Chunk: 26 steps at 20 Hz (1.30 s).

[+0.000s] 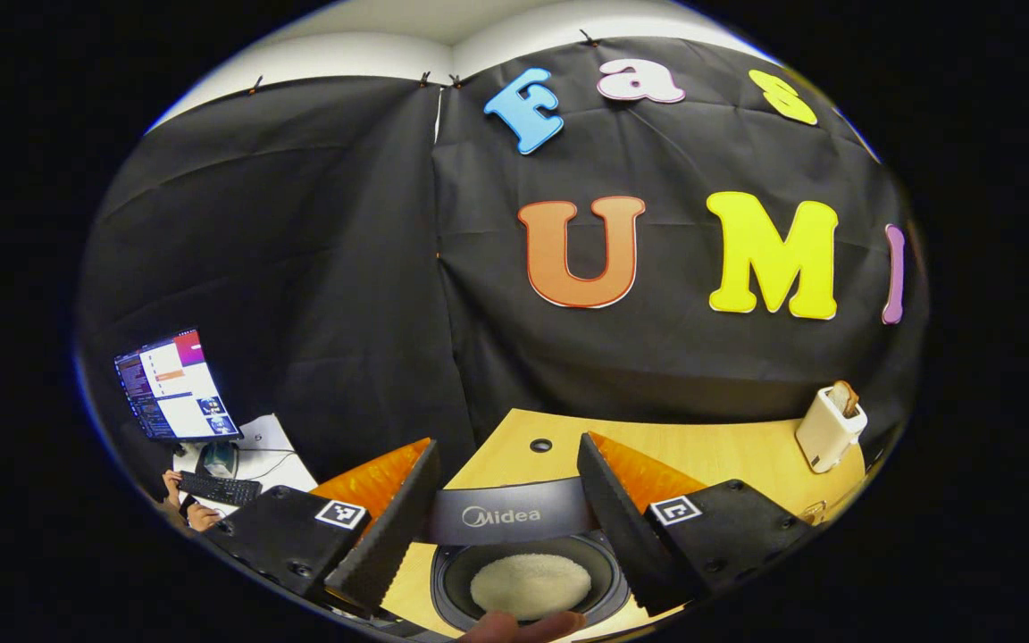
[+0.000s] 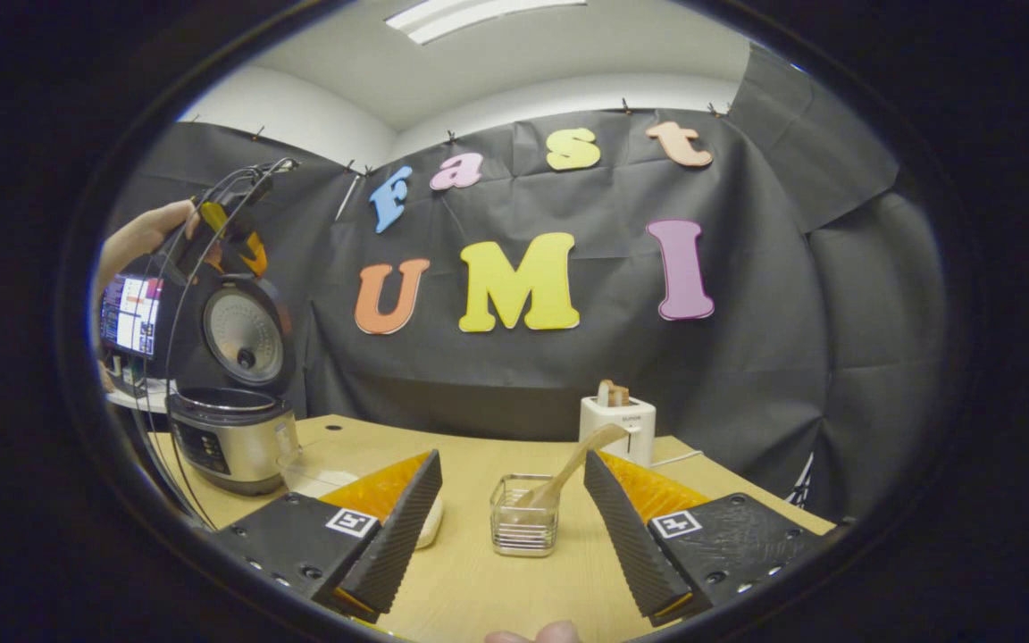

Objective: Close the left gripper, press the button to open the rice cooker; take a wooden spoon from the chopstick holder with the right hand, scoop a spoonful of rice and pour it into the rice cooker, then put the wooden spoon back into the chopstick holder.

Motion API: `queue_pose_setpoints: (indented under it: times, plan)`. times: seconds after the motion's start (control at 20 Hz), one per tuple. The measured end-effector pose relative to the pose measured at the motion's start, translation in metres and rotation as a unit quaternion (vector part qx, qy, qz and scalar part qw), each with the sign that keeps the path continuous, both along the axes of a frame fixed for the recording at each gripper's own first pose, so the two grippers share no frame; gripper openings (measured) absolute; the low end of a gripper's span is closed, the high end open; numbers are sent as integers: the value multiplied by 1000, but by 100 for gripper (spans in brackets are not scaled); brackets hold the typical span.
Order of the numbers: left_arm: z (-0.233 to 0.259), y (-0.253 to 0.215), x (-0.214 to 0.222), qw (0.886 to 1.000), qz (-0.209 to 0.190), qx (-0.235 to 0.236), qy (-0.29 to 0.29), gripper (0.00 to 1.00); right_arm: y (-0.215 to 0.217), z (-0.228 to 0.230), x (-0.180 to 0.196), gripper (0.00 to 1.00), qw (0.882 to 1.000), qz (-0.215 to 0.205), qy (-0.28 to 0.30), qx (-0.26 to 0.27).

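On the pale wooden worktop (image 2: 479, 580) in front of you, largest item first: the round silver rice cooker with a dark control panel (image 2: 229, 438) stands at the far left corner near the edge, its domed lid (image 2: 245, 332) swung upright. I take the button step as done. In the left gripper view the open pot sits directly below, with a mound of white rice (image 1: 530, 585) in the dark inner bowl, so some rice is already inside; whether the scoop has been poured I cannot tell.

Next, the white toaster holding slices of bread (image 2: 617, 424) stands at the back edge, well apart from the cooker.

Next, a clear shallow container (image 2: 318, 469) lies just beside the cooker, partly hidden by your right gripper's finger; its contents are unclear.

Next, the small clear chopstick holder (image 2: 525, 516) stands mid-worktop, straight ahead between your right gripper's fingers but beyond them. The light wooden spoon (image 2: 573, 464) leans in it, handle tilted up and right toward the toaster.

Your right gripper (image 2: 510, 527) is spread wide, holding nothing. Your left gripper (image 1: 508, 522) hangs above the pot, likewise wide and empty.

Room: bare worktop surrounds the holder on all sides, giving a free approach. Mind the toaster behind the handle, and the lid when carrying rice leftward.
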<state>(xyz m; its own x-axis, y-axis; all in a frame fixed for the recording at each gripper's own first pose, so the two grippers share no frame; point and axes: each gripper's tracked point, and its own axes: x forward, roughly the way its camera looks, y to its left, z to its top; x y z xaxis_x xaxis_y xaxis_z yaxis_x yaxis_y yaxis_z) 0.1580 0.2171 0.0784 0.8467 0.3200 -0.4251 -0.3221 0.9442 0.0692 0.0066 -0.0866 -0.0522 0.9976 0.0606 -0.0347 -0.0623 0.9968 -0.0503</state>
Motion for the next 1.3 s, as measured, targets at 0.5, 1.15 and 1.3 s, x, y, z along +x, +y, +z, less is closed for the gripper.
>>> queue_pose_setpoints:
  times: [0.5,1.15,1.3]
  plan:
    - [-55,-45,-79,999,11,-29,-26,94,22,-6,-8,95,1000,21,10,16]
    - [-131,-72,-128,997,27,-13,-65,95,39,-20,-8,96,999,28,23,1]
    - [-148,-75,-134,998,32,-12,-60,96,38,-22,-7,95,999,27,26,-3]
